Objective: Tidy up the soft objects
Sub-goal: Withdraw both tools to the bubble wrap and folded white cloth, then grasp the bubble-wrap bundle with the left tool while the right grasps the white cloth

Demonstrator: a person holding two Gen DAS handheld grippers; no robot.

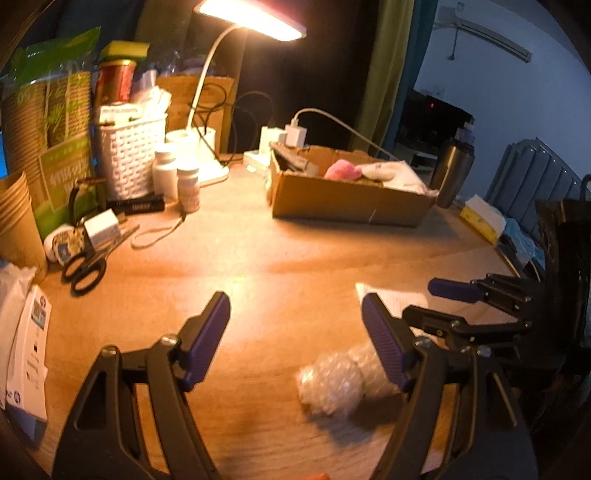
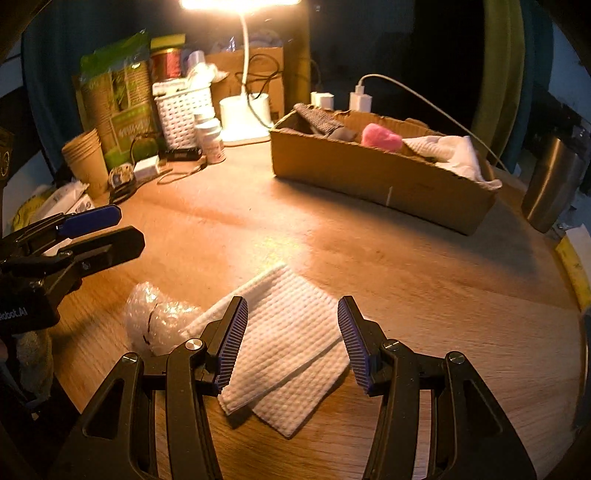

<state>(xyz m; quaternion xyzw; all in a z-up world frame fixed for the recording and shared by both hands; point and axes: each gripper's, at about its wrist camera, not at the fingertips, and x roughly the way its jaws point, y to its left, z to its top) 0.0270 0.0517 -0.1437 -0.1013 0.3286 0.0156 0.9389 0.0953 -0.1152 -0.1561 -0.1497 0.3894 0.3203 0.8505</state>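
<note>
A folded white cloth (image 2: 288, 343) lies on the wooden table, between the fingers of my open right gripper (image 2: 291, 332). A crumpled bubble wrap (image 2: 155, 317) lies just left of the cloth; it also shows in the left wrist view (image 1: 332, 380), beside the right finger of my open, empty left gripper (image 1: 295, 332). A cardboard box (image 2: 376, 177) at the back holds a pink soft thing (image 2: 380, 136), a white cloth (image 2: 450, 151) and a dark grey item (image 2: 321, 120). The box also shows in the left wrist view (image 1: 347, 199).
A lit desk lamp (image 1: 251, 18) stands at the back. Left of it are a white basket (image 1: 129, 162), pill bottles (image 1: 177, 181), paper cups (image 1: 18, 225), scissors (image 1: 85, 269) and a green package (image 1: 51, 122). A steel tumbler (image 2: 550, 184) stands right of the box.
</note>
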